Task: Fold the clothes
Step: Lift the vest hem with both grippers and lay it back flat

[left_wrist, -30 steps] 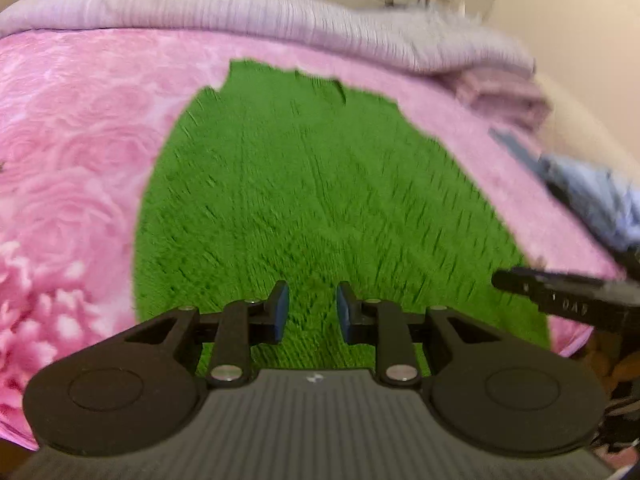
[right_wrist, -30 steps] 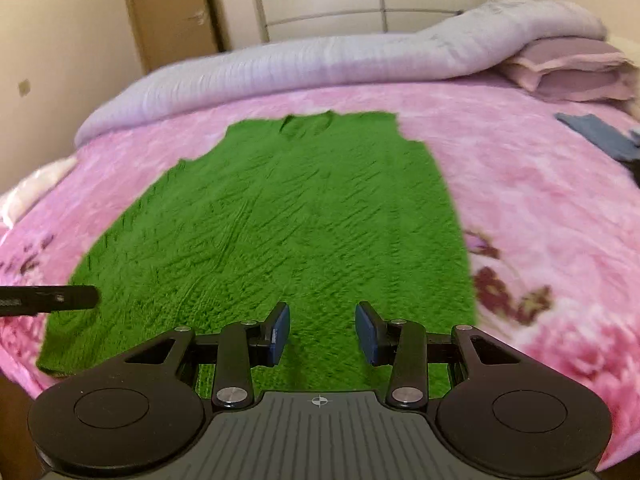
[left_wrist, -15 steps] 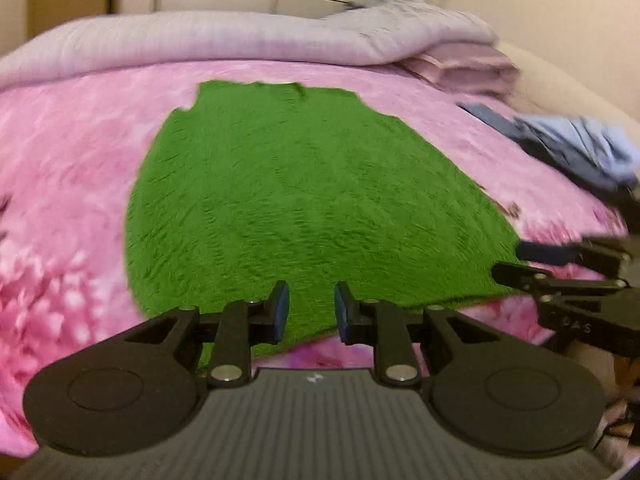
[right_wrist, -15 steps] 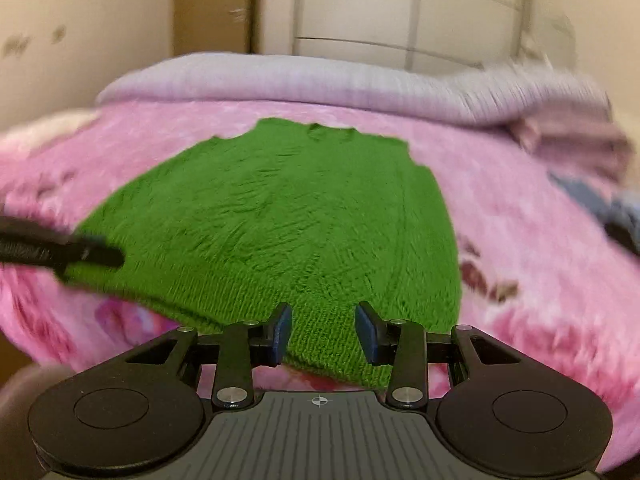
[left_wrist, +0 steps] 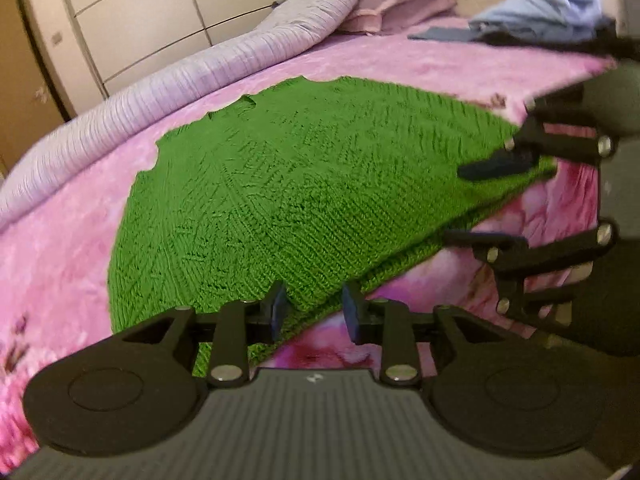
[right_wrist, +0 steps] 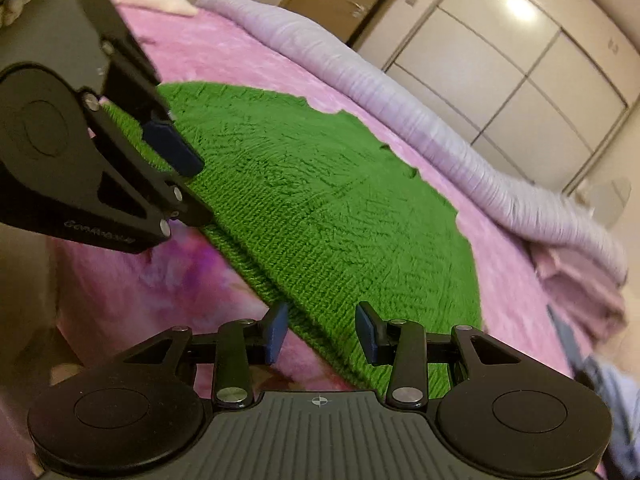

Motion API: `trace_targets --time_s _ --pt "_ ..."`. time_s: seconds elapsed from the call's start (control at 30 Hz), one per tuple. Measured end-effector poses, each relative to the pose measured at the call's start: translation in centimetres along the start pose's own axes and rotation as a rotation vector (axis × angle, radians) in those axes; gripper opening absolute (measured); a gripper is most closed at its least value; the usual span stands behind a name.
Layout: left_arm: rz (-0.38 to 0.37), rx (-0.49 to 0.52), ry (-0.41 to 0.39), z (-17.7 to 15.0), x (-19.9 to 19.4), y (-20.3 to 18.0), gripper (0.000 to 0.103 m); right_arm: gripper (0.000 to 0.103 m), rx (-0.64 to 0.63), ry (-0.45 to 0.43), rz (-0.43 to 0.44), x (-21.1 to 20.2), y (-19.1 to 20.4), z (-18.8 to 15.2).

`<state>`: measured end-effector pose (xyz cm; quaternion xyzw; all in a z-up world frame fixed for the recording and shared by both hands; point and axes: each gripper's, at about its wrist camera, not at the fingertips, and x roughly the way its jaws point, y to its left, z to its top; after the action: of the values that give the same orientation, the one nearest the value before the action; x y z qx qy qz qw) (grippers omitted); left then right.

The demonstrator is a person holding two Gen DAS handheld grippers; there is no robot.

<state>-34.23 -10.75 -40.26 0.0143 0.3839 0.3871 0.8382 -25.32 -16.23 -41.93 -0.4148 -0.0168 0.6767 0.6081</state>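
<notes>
One green knitted sweater [left_wrist: 280, 184] lies spread flat on a pink floral blanket [left_wrist: 60, 248] that covers the bed, its ribbed hem along the near edge and its neckline toward the far side. Two grippers work at that hem. The left gripper [left_wrist: 314, 307] sits at the hem near the sweater's left corner, its two blue-padded fingers spread apart with the knitted edge lying between them, not pinched. The right gripper [right_wrist: 322, 330] sits at the hem near the right corner, likewise released, its two fingers wide apart and the hem running between them. Each gripper shows in the other's camera: in the left wrist view the right one appears at the right edge, one blue pad [left_wrist: 496, 166] over the cloth; in the right wrist view the left one looms at the upper left. Along the far side of the bed runs one rolled lilac quilt [left_wrist: 192, 76], with one stack of pink folded bedding [left_wrist: 400, 0] at its right end. One loose heap of blue clothes [left_wrist: 544, 20] rests on the far right of the blanket. A white wardrobe [right_wrist: 520, 48] stands behind the bed.
</notes>
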Motion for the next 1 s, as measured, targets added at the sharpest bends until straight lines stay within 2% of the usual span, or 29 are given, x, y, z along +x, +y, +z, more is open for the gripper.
trace_targets --time_s 0.13,0.17,0.2,0.23,0.27,0.3,0.4,0.57,0.63,0.67,0.7,0.83,1.0 --pt "0.024 0.089 -0.015 -0.1 0.3 -0.7 0.031 0.040 -0.058 -0.016 -0.052 0.5 0.5 -0.2" --pt "0.022 0.094 -0.020 -0.1 0.4 -0.7 0.031 0.036 -0.086 -0.018 -0.059 0.7 0.8 -0.3" --pt "0.015 0.089 -0.026 -0.1 0.4 -0.6 0.026 0.030 -0.113 -0.021 -0.066 0.8 1.0 -0.4" --pt "0.005 0.080 -0.033 -0.1 0.3 -0.4 0.023 0.019 -0.141 -0.024 -0.073 1.0 1.3 -0.5" --pt "-0.006 0.070 -0.040 0.0 0.3 -0.2 0.015 0.017 -0.168 -0.026 -0.081 1.1 1.6 -0.6" --pt "-0.010 0.066 -0.048 0.0 0.2 -0.1 0.012 0.015 -0.195 -0.029 -0.088 1.2 1.8 -0.7" --pt "0.008 0.123 -0.053 -0.2 0.1 -0.5 0.016 0.014 -0.238 -0.031 -0.104 1.5 2.1 -1.1" --pt "0.081 0.233 -0.064 -1.5 0.0 -1.3 0.025 0.014 -0.338 0.000 -0.152 1.7 3.0 -2.5" --pt "0.078 0.250 -0.068 -1.4 0.2 -1.2 0.027 0.014 -0.311 -0.001 -0.150 1.9 2.6 -2.7" --pt "0.075 0.259 -0.070 -1.3 0.3 -1.1 0.021 0.010 -0.297 -0.001 -0.150 2.0 2.4 -2.6" --pt "0.073 0.270 -0.072 -1.2 0.3 -1.1 0.003 0.004 -0.278 -0.002 -0.149 2.1 2.0 -2.4" --pt "0.050 0.283 -0.069 -1.4 -1.0 -0.4 0.001 0.000 -0.179 0.009 -0.083 1.5 0.1 -1.7" --pt "0.007 0.278 -0.013 -2.8 -1.4 -0.5 0.000 0.000 -0.160 0.078 -0.007 0.3 -0.7 -1.9"
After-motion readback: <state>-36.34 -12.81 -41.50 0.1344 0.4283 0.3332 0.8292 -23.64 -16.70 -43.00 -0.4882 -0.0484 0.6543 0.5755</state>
